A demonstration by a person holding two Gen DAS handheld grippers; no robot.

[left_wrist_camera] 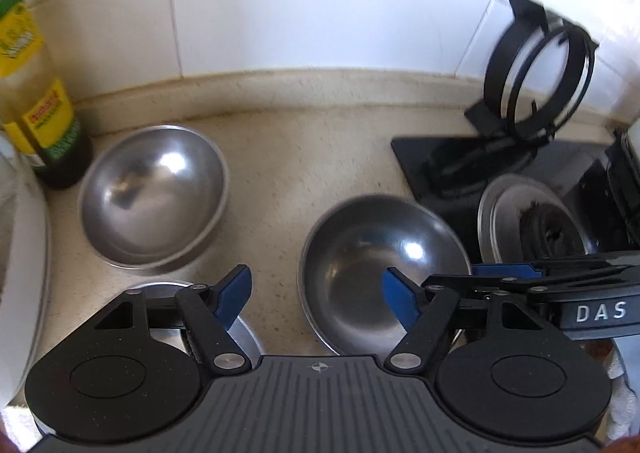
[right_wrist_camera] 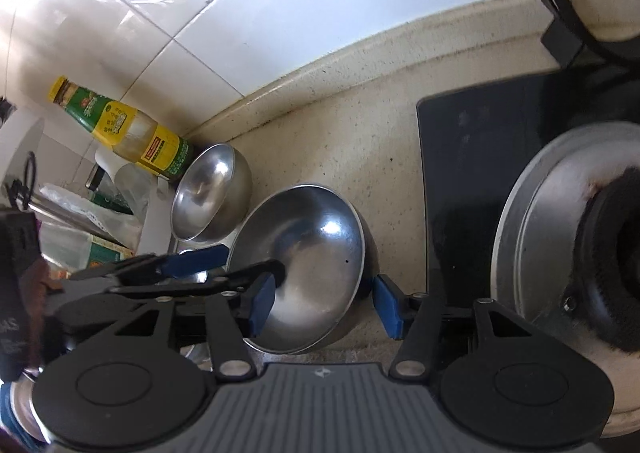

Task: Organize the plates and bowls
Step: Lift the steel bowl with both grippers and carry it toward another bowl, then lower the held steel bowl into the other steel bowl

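Two steel bowls stand on the beige counter. The near bowl (left_wrist_camera: 376, 273) (right_wrist_camera: 304, 265) is in front of both grippers; the far bowl (left_wrist_camera: 152, 193) (right_wrist_camera: 212, 193) sits by the wall near a bottle. My left gripper (left_wrist_camera: 316, 293) is open, its right finger over the near bowl's rim, its left finger above a steel plate (left_wrist_camera: 244, 333). My right gripper (right_wrist_camera: 326, 305) is open and straddles the near bowl's right rim, one finger inside, one outside. It shows in the left wrist view (left_wrist_camera: 508, 273).
A yellow-green sauce bottle (left_wrist_camera: 44, 125) (right_wrist_camera: 124, 129) stands at the left by the tiled wall. A black gas hob (left_wrist_camera: 440, 157) (right_wrist_camera: 460, 181) with a steel burner ring (left_wrist_camera: 532, 225) (right_wrist_camera: 540, 229) and a black pan support (left_wrist_camera: 536, 73) lies to the right.
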